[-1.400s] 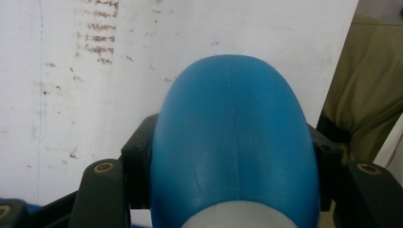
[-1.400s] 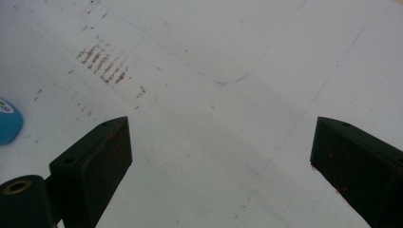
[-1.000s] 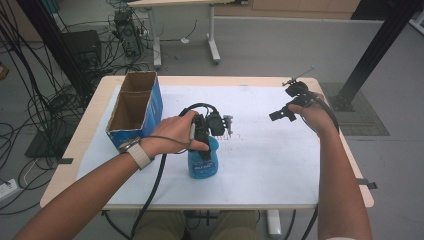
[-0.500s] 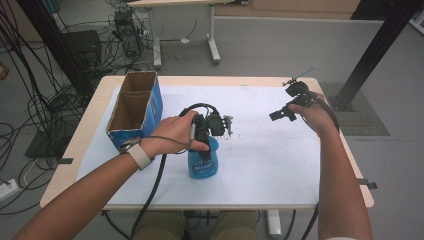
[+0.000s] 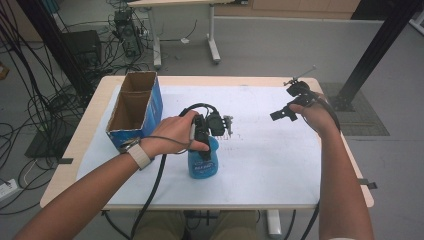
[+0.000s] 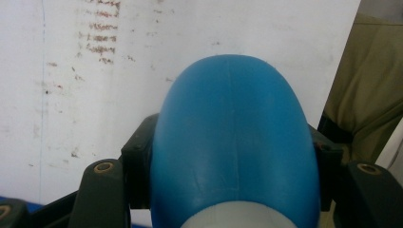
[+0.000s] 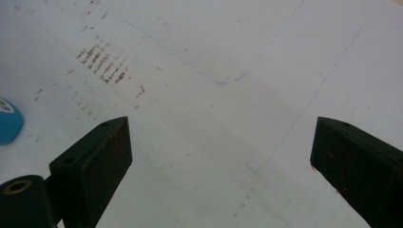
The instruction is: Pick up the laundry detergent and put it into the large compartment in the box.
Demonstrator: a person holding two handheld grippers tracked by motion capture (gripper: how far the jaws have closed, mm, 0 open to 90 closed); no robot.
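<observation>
Two tools are at work over the counter (image 5: 280, 175). The left tool (image 5: 205, 145), near the middle, clamps a blue bottle (image 5: 203, 162) that stands upright on the white sheet; in the left gripper view the bottle's rounded blue body (image 6: 233, 142) sits squeezed between both black jaws. The left hand (image 5: 172, 134) wraps the tool, a cable trailing back toward the near edge. The right tool (image 5: 285, 112) hangs above the far right part of the counter, apart from the bottle, its jaws spread wide with nothing between them over the bare, scuffed sheet. An open cardboard box (image 5: 134, 107) with blue sides stands at the far left, beside the left hand.
</observation>
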